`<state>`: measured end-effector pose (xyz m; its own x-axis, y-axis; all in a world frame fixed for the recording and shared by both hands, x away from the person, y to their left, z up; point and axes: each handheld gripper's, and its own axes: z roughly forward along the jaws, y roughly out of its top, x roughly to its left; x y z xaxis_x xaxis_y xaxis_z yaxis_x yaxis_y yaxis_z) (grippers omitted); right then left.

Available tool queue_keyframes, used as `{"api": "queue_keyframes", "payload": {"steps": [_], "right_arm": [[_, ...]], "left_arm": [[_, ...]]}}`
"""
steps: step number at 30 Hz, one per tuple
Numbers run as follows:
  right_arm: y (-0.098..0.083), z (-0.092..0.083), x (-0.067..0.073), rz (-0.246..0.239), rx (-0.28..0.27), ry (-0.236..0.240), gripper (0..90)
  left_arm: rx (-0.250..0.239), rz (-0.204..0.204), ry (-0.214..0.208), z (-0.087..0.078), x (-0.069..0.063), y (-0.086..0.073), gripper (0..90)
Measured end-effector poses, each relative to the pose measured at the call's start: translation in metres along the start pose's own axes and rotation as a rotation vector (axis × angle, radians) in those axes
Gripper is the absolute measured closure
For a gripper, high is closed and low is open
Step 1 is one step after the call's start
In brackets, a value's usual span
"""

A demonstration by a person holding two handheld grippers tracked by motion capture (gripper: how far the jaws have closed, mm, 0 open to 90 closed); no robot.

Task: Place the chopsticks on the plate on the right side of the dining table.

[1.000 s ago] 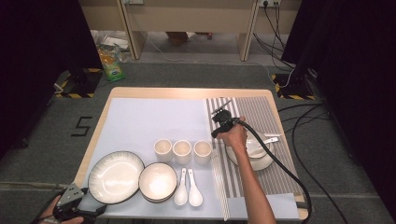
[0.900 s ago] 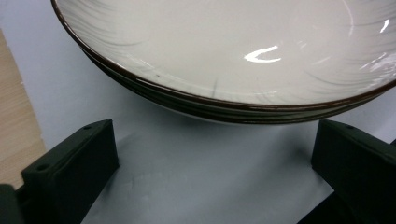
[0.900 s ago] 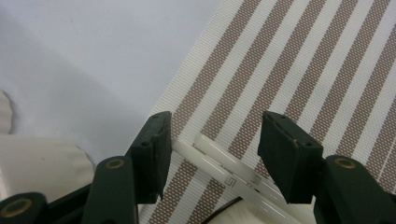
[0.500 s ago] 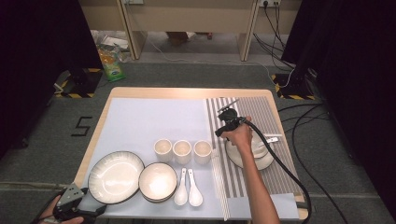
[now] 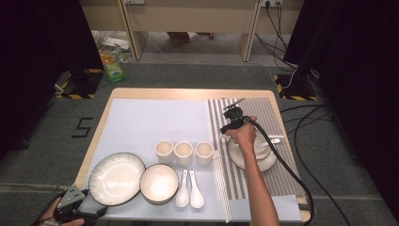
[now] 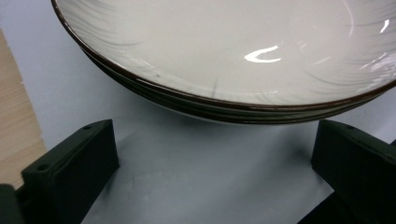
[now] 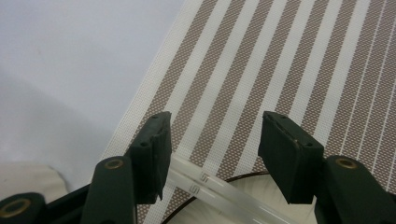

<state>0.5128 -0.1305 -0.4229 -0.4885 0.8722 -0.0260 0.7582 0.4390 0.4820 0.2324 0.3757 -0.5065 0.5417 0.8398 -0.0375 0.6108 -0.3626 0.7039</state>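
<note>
High view: right gripper (image 5: 234, 114) over striped mat (image 5: 270, 110), jaws apart, chopsticks (image 7: 219, 191) between, unclamped; left gripper (image 5: 70, 207) open, empty beside plate (image 5: 116, 172). Likely next: closing on chopsticks.

Grey carpeted floor (image 5: 188, 77) surrounds a light wooden table (image 5: 188, 92) at frame centre. Black curtains (image 5: 42, 56) hang at the left and right edges. A pale wooden desk frame (image 5: 188, 14) stands along the top, with a wall socket (image 5: 267, 3) at upper right. Black cables (image 5: 301, 122) trail across the floor on the right. Yellow-and-black striped bases (image 5: 77, 87) sit at both sides. A "5" marking (image 5: 83, 127) is on the floor at left.
</note>
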Motion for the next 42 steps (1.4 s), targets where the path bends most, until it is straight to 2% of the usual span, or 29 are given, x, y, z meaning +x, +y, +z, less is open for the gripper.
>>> {"api": "queue_keyframes", "payload": {"steps": [2, 6, 12, 15, 21, 24, 30, 36, 42], "right_arm": [[0.0, 0.002, -0.002, 0.017, 0.006, -0.013, 43.2], [0.0, 0.004, -0.003, 0.02, 0.032, -0.022, 43.4], [-0.005, 0.004, -0.002, 0.021, 0.035, 0.0, 43.5], [-0.009, 0.005, 0.0, 0.005, 0.044, 0.003, 43.3], [-0.012, 0.001, 0.0, -0.003, 0.031, 0.009, 43.1], [-0.011, -0.004, -0.002, 0.002, 0.0, 0.014, 43.2], [-0.011, -0.016, -0.005, -0.001, -0.023, 0.015, 43.1], [-0.013, -0.035, -0.005, -0.004, -0.076, 0.048, 42.8], [-0.017, -0.055, -0.011, -0.013, -0.1, 0.047, 42.3]], "left_arm": [[0.0, 0.0, 0.0, 0.0, 0.0, 0.0, 0.0], [0.0, 0.0, 0.0, 0.0, 0.0, 0.0, 0.0], [0.001, 0.0, 0.0, 0.0, 0.0, 0.0, 0.0], [-0.001, 0.002, 0.003, 0.0, 0.0, 0.0, 0.0], [0.0, 0.0, 0.0, 0.0, 0.0, 0.0, 0.0], [0.001, 0.0, 0.0, 0.0, 0.0, 0.0, 0.0], [0.0, 0.0, 0.0, 0.0, 0.0, 0.0, 0.0], [0.0, 0.0, 0.0, 0.0, 0.0, 0.0, 0.0], [0.003, 0.001, -0.001, 0.0, 0.0, 0.0, 0.0]]}}
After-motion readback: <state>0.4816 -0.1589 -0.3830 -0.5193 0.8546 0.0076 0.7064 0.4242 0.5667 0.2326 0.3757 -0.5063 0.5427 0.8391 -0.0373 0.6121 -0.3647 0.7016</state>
